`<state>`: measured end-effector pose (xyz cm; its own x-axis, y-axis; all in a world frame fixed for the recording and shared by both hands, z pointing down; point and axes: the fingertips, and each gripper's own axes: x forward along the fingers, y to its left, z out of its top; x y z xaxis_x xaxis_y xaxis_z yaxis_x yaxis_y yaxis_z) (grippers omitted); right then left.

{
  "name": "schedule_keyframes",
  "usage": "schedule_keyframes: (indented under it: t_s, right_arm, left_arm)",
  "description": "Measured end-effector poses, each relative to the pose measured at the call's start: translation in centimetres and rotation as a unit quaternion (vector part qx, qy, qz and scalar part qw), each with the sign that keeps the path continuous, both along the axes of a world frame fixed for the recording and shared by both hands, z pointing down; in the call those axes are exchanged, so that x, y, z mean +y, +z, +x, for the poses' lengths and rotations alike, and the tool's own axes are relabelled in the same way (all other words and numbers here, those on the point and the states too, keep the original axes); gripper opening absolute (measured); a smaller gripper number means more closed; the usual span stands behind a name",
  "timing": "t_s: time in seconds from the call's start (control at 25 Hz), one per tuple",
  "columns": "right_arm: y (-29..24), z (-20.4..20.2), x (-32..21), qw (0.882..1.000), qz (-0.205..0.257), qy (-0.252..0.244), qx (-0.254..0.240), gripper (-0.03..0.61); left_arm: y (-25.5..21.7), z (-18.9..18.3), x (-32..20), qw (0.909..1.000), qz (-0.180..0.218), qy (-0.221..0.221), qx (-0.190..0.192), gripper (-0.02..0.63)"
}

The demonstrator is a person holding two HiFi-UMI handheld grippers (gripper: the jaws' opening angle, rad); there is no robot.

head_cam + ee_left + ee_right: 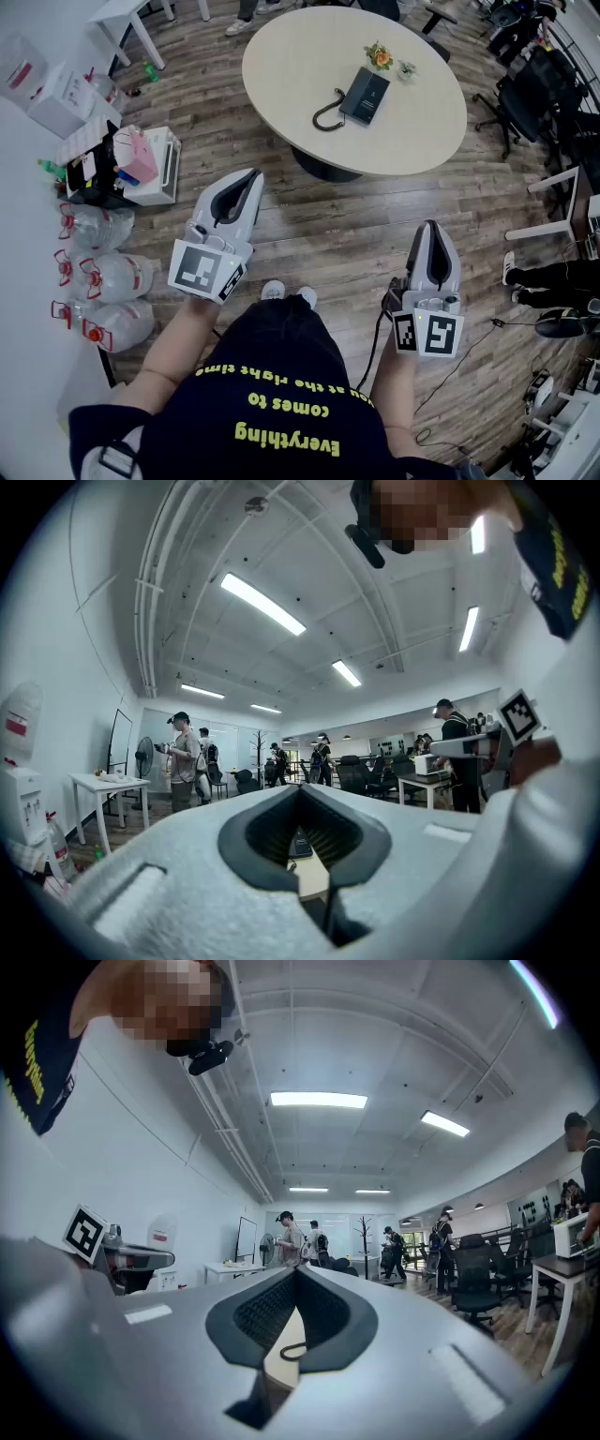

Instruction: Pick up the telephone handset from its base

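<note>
A dark telephone (364, 96) lies on the round beige table (412, 131) ahead of me, its handset resting on the base and a curly cord (326, 115) looping off its left side. My left gripper (251, 178) and right gripper (430, 226) are held level over the wooden floor, well short of the table. Both are shut and empty. In the left gripper view the left gripper (300, 791) shows the telephone (300, 845) far off through the notch of its jaws. The right gripper (296, 1272) frames the cord (292, 1350) the same way.
A small flower pot (379, 56) and a tiny plant (406, 68) stand behind the telephone. Water jugs (103, 279) and boxes (122, 164) line the left wall. Office chairs (534, 94) stand at the right. Several people (185, 757) stand across the room.
</note>
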<state>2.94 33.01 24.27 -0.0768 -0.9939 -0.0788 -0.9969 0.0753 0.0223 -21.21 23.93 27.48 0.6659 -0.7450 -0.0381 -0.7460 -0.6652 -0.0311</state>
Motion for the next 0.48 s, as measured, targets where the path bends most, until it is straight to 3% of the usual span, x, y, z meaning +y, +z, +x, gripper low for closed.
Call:
schedule_keyframes:
  t_s: [0.48]
  right_arm:
    - [0.0, 4.1, 0.9, 0.999, 0.009, -0.019, -0.026, 0.012]
  left_arm:
    - [0.0, 3.7, 0.1, 0.9999, -0.003, -0.011, 0.001, 0.005]
